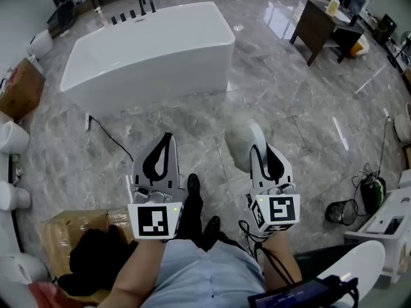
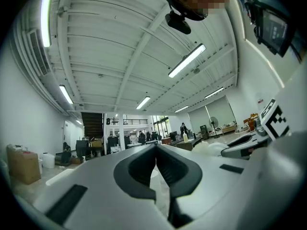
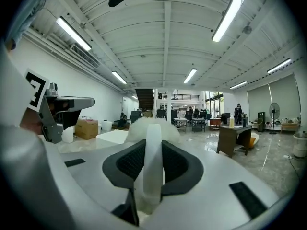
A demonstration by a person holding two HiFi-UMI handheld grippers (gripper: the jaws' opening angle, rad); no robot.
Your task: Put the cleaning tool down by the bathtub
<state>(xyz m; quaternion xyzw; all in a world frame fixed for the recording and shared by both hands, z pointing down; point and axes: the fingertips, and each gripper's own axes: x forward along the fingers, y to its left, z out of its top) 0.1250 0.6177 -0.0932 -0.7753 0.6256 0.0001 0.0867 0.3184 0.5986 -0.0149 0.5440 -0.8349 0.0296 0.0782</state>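
The white bathtub (image 1: 148,50) stands on the marble floor ahead and to the left, and shows as a white block (image 3: 114,137) in the right gripper view. My right gripper (image 1: 260,149) (image 3: 153,145) is shut on the flat white handle (image 3: 152,166) of the cleaning tool. Its fluffy pale head (image 1: 239,140) (image 3: 151,124) sticks out past the jaws. It hangs above the floor, short of the tub. My left gripper (image 1: 168,138) (image 2: 156,150) is level with it on the left, its jaws together with nothing in them.
A dark wooden table (image 1: 318,21) stands at the far right. A cardboard box (image 1: 22,88) and white toilets (image 1: 13,136) line the left edge. A black cable (image 1: 109,136) trails from the tub. A black wire basket (image 1: 340,210) sits at the right.
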